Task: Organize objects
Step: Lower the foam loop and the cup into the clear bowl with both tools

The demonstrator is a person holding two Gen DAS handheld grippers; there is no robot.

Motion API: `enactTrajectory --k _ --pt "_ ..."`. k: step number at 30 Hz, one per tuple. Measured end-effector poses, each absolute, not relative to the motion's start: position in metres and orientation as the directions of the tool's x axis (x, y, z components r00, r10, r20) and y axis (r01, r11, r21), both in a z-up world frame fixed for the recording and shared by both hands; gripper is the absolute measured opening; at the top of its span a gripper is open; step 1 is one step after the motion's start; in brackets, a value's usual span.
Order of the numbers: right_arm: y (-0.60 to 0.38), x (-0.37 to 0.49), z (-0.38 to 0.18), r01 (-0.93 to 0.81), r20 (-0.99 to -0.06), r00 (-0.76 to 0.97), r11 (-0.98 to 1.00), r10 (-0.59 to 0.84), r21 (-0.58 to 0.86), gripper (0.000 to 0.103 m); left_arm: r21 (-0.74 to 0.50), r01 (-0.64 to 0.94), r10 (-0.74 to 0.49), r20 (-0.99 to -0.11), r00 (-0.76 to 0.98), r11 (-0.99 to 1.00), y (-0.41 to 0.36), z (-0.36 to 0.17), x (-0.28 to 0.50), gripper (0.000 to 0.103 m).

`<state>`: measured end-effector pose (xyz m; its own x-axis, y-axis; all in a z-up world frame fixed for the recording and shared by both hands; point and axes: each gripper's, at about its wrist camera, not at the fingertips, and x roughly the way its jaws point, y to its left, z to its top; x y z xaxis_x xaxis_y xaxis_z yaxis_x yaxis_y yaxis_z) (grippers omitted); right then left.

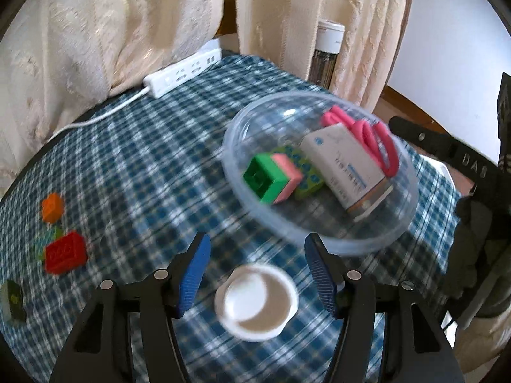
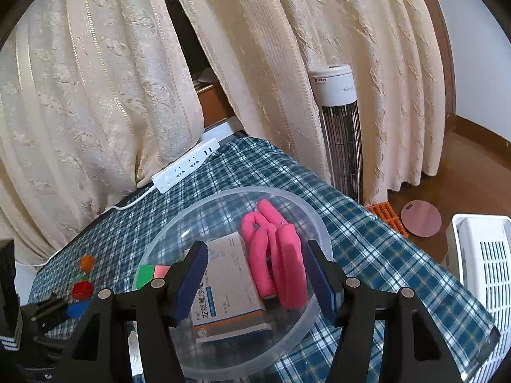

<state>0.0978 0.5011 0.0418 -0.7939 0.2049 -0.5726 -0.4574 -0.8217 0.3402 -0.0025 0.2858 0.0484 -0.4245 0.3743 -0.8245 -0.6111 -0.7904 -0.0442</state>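
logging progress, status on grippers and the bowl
Left hand-held gripper open above small white cup. Right hand-held gripper open over clear bowl. Bowl holds medicine box, pink bands, blocks. Nothing in the way.

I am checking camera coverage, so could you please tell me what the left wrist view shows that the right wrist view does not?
Only the left wrist view shows the small white cup between the open left gripper's fingers, and a green-and-pink block clearly. Only the right wrist view shows the white basket, the pink disc on the floor and the whole tower heater. Both show the clear bowl holding the medicine box and pink roll, plus the power strip.
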Motion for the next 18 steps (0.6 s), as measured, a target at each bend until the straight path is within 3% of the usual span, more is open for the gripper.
enactTrajectory --k 18 --pt "0.499 0.103 0.040 -0.459 -0.575 -0.793 -0.817 0.201 0.348 0.065 -0.030 -0.622 0.337 -0.861 -0.382 -0.782 0.274 0.024 0.016 0.066"
